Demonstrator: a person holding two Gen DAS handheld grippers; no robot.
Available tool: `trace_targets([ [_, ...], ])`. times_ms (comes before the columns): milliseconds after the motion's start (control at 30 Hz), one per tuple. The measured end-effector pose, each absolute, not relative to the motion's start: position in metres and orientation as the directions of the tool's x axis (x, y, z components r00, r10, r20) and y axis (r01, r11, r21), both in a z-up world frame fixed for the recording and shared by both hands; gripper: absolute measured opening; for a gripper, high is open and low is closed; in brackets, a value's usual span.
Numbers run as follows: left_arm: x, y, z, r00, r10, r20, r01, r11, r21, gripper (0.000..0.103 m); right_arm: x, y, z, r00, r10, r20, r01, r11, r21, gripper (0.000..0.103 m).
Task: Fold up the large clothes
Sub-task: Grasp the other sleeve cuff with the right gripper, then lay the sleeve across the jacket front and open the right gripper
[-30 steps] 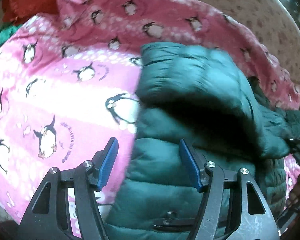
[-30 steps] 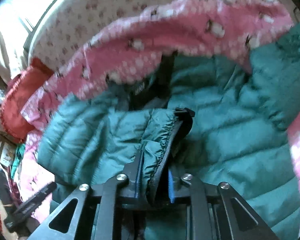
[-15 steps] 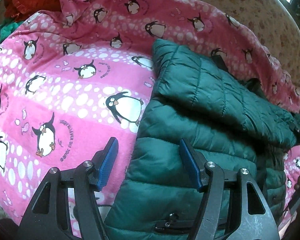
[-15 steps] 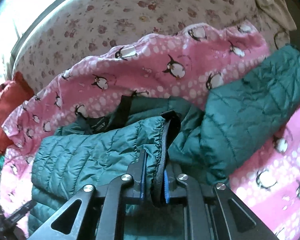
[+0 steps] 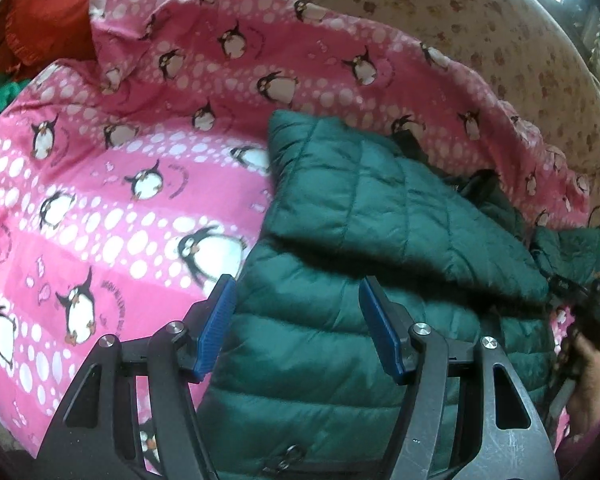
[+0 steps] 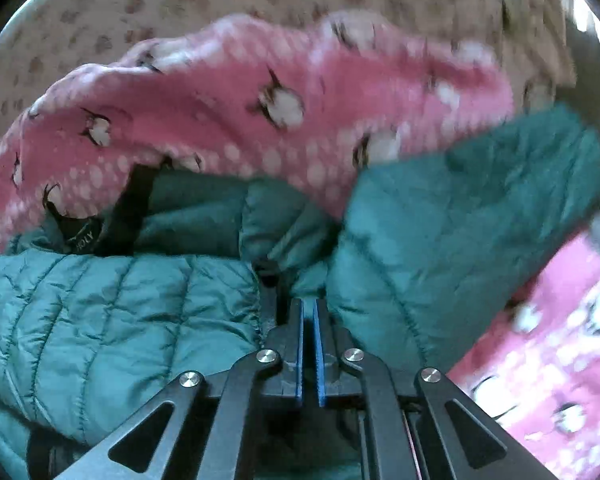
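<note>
The dark green quilted puffer jacket (image 5: 380, 264) lies on the pink penguin-print blanket (image 5: 100, 200) – left gripper (image 5: 296, 328) jaws half open and empty directly above its hem edge, right gripper (image 6: 308, 320) jaws closed, empty, between the folded sleeves.

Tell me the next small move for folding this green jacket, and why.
Probably bring the open left gripper down onto the green puffer jacket edge beneath it and close. One sleeve already lies folded across the body, the right gripper is shut with nothing between its pads, and the lower body is still unfolded.
</note>
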State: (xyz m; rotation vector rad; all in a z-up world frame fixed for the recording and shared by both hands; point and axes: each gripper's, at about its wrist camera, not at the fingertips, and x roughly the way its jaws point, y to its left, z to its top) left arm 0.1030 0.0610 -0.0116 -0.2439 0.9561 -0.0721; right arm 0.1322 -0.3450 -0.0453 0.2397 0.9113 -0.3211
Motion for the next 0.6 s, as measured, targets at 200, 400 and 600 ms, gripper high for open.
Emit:
trace_targets([
  [200,0.131,0.039,-0.011,0.585,-0.154,-0.797,-0.037,0.976,-0.216,0.064,0.102,-0.326,-0.005,0.662,-0.059,-0.747,0.269,0.949,0.164,0.045],
  [400,0.162,0.011,-0.021,0.587,-0.108,-0.802,-0.051,0.984,-0.17,0.064,0.126,-0.248,-0.002,0.635,0.151,-0.757,0.02,0.977,0.212,0.054],
  [600,0.169,-0.008,-0.037,0.584,-0.034,-0.811,-0.012,0.999,-0.051,0.071,0.161,-0.187,-0.041,0.577,0.142,-0.804,-0.076,0.99,0.12,0.054],
])
